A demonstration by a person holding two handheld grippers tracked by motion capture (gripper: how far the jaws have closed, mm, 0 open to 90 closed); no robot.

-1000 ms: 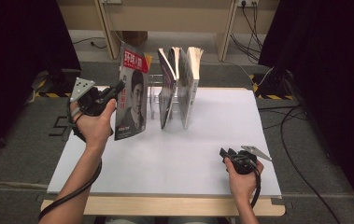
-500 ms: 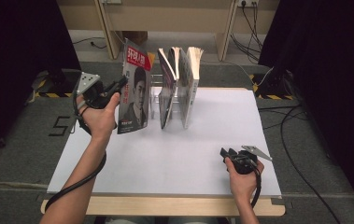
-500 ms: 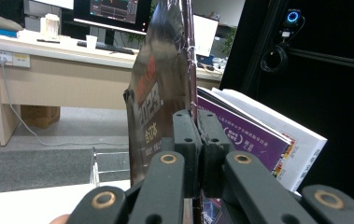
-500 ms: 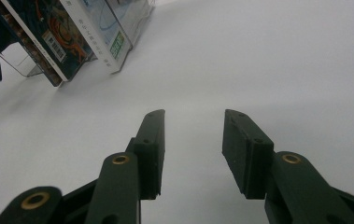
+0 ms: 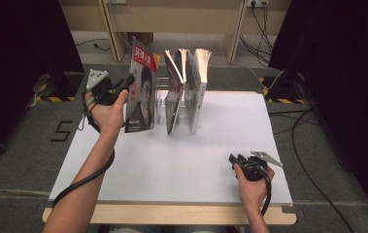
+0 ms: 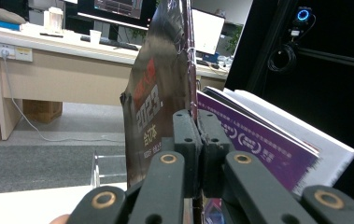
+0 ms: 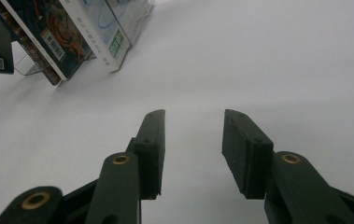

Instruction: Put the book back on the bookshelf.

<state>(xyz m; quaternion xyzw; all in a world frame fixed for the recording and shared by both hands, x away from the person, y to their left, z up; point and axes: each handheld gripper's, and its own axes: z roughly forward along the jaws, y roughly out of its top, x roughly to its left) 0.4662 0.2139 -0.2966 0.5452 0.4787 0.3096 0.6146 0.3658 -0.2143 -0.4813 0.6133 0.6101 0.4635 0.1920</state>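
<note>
Two grippers are at work over a white bench (image 5: pixel 210 160). The left gripper (image 5: pixel 123 86), held up at the far left of the bench in the high view, has its jaws pressed tight together on the edge of a magazine (image 5: pixel 142 94), a thin one with a red title band and a portrait on its cover. The magazine stands nearly upright, tipped a little, its lower edge down at the bench, just to the left of a clear rack (image 5: pixel 161 104). In the left gripper view the jaws meet on the magazine's (image 6: pixel 158 93) dark back cover, and the gripper (image 6: pixel 198 135) points toward a purple-covered book (image 6: pixel 258 144) leaning just beyond it. Several books (image 5: pixel 186 87) stand in the rack with their tops fanned apart, close to the right of the magazine; whether it touches them cannot be told. The right gripper (image 5: pixel 235 159) rests low near the front right of the bench, well apart from the rack, its jaws about half open with nothing between them. In the right gripper view that gripper (image 7: pixel 191 149) faces bare white surface, with the feet of the books (image 7: pixel 72 32) at the upper left.
</note>
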